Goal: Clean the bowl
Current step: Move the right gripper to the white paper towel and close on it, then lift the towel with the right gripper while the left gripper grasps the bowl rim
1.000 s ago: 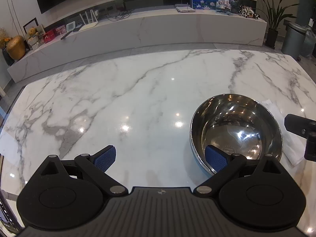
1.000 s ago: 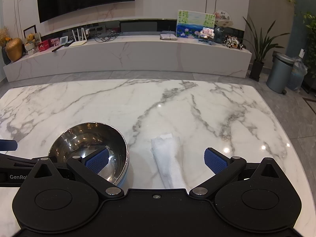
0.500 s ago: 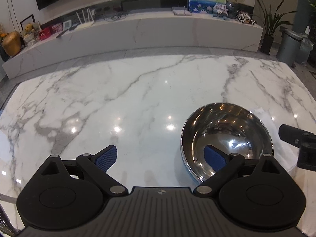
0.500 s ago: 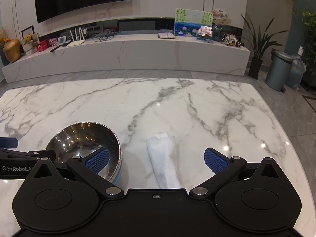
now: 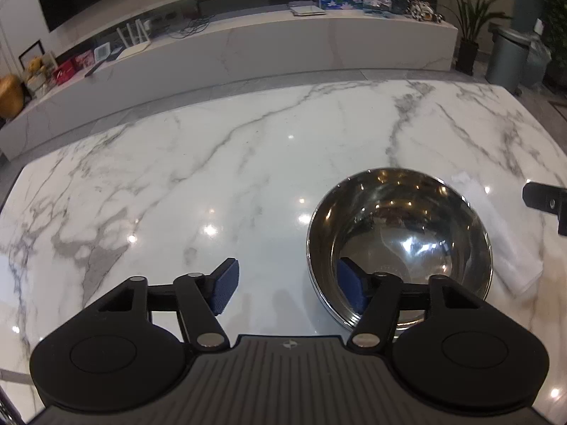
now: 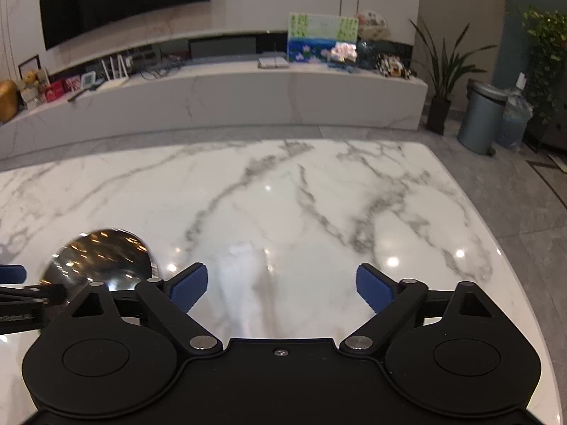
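Observation:
A shiny steel bowl [image 5: 400, 233] stands upright on the white marble table [image 5: 212, 177]. My left gripper [image 5: 287, 287] is open; its right fingertip sits over the bowl's near left rim, its left fingertip over bare table. A white folded cloth [image 5: 496, 233] lies flat just right of the bowl. In the right wrist view the bowl [image 6: 99, 262] is at the lower left and the cloth [image 6: 244, 283] lies between the open fingers of my right gripper [image 6: 281, 288], which holds nothing.
The table's right edge [image 6: 496, 241] drops to a grey floor. A long marble TV bench [image 6: 219, 102] with small items stands beyond the table. A grey bin [image 6: 482, 120] and potted plant [image 6: 443, 81] stand at the far right.
Both grippers have shifted right and drawn back slightly; the bowl sits further left in the right wrist view. Both stay open. Bowl and cloth have not moved.

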A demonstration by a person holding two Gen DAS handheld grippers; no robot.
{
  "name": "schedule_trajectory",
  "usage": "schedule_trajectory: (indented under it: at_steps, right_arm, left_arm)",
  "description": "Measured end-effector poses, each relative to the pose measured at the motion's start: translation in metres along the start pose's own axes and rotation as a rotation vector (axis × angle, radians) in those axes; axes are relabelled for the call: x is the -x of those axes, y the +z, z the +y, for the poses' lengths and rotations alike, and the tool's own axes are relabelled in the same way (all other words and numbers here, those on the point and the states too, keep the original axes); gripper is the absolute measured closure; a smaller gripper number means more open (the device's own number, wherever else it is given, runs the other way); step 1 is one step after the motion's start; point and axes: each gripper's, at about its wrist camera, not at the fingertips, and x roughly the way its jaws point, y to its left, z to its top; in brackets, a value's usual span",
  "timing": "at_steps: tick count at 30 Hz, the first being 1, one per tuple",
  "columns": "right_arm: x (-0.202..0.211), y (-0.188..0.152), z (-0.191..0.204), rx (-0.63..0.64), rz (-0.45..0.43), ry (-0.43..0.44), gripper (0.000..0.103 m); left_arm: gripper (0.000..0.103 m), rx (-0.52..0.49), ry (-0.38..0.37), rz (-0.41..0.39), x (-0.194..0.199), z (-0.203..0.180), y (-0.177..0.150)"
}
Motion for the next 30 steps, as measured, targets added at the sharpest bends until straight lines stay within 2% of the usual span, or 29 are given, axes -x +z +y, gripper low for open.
schedule_trajectory:
  at_steps: [2, 5, 7, 12, 17, 21, 24, 30]
  right_arm:
    - [-0.01, -0.003, -0.005, 0.004, 0.038, 0.018, 0.035]
    - [-0.021, -0.01, -0.003, 0.02, 0.083, 0.041, 0.049]
    - [-0.029, -0.013, -0.001, 0.036, 0.108, 0.054, 0.049]
    - [-0.044, -0.018, 0.007, 0.087, 0.134, 0.076, 0.056]
    - [-0.053, -0.023, 0.014, 0.096, 0.166, 0.104, 0.069]
    - [-0.056, -0.022, 0.017, 0.103, 0.172, 0.1, 0.075]
    - [-0.054, -0.021, 0.018, 0.111, 0.171, 0.098, 0.086]
    - [-0.038, -0.015, 0.017, 0.097, 0.128, 0.109, 0.089]
  left_arm:
    - [0.044, -0.008, -0.011, 0.013, -0.003, -0.001, -0.001]
    - [0.052, 0.041, -0.097, 0.067, -0.011, 0.004, 0.0]
    - [0.052, 0.075, -0.132, 0.086, -0.014, 0.008, -0.001]
    - [0.058, 0.093, -0.151, 0.101, -0.018, 0.01, 0.0]
    - [0.07, 0.112, -0.17, 0.117, -0.022, 0.011, 0.0]
    - [0.079, 0.117, -0.184, 0.126, -0.023, 0.011, 0.002]
    - [0.086, 0.109, -0.187, 0.125, -0.022, 0.009, 0.005]
    - [0.088, 0.101, -0.18, 0.128, -0.02, 0.007, 0.005]
